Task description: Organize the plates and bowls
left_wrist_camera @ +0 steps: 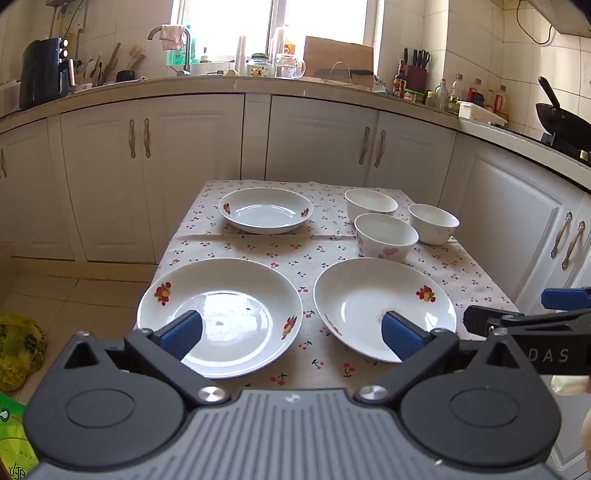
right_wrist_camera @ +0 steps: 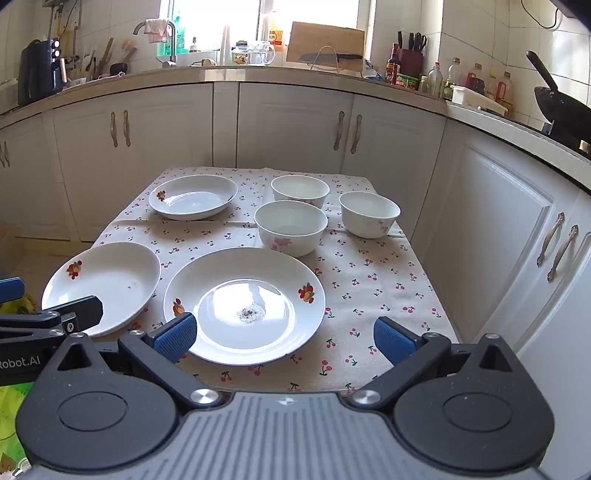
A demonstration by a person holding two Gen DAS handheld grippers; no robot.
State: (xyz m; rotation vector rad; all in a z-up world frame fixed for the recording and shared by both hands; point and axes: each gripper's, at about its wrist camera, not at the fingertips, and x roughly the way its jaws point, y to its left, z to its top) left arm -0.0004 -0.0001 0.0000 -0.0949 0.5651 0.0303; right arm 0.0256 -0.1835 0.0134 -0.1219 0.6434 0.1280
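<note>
In a white-cabinet kitchen, the cherry-cloth desk (right_wrist_camera: pixel 369 288) carries plates and bowls; the left gripper (left_wrist_camera: pixel 291 332) and right gripper (right_wrist_camera: pixel 284 338) hover tilted down, jaws spread, empty.

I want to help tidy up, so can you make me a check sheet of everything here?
Surface: table with cherry-print cloth, wrinkled across the middle.
Job's things: three plates, apart, unstacked; three bowls clustered at the far right.
Clutter: specks in the near plate's middle.
Grippers: left tool and right tool both open, empty, above the near edge.
Cables: one on the wall.
Surroundings: white cabinets, crowded counter, wok.
</note>
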